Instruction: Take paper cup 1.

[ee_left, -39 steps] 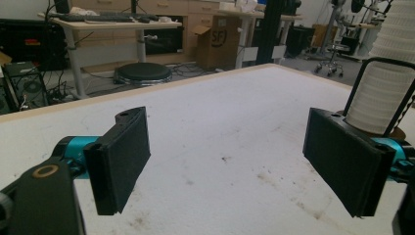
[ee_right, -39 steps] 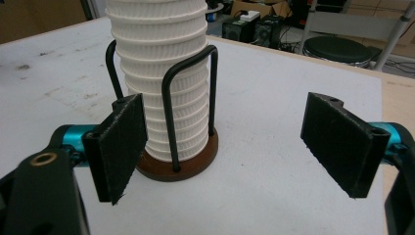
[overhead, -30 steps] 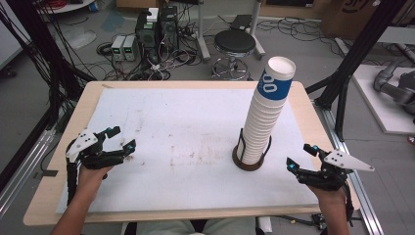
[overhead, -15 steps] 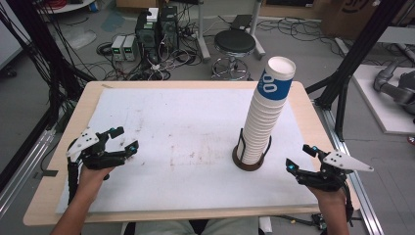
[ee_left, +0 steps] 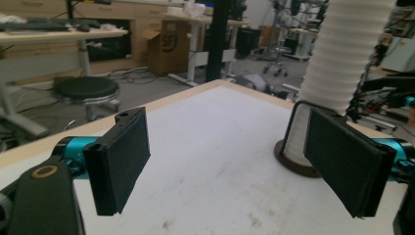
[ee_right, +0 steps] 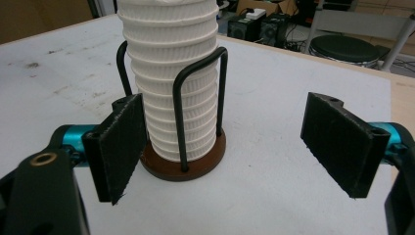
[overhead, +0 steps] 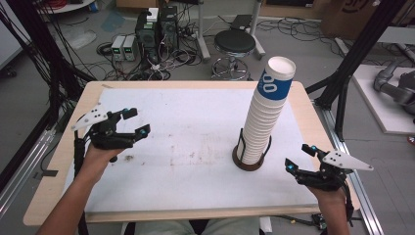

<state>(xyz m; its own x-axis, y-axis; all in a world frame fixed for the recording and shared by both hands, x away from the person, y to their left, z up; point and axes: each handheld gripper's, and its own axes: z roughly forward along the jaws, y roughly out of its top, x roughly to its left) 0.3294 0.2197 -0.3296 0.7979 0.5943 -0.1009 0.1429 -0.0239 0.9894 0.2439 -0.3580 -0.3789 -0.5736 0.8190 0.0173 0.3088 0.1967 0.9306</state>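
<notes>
From the high view we see the stack of paper cups [overhead: 266, 115] standing in its wire holder [overhead: 250, 157], its long axis nearly upright and leaning a little toward the far right, with the mouth of the blue-banded top cup [overhead: 276, 77] facing up. The holder rests on the white table sheet [overhead: 186, 147]. Our left gripper [overhead: 135, 122] hovers well to the left of the stack, jaws apart with nothing between them. Our right gripper [overhead: 298, 157] sits just to the right of the holder, near the table's front edge, also spread and empty.

In the left gripper view we look between two parted pads [ee_left: 120, 159]; the stack [ee_left: 342, 58] rises beyond the right-hand pad.

In the right gripper view the jaws gape wide, holding nothing. The stack [ee_right: 171, 73] stands close ahead, just behind the left pad [ee_right: 120, 147], upright inside the black wire loops on a round brown base [ee_right: 195, 164].
</notes>
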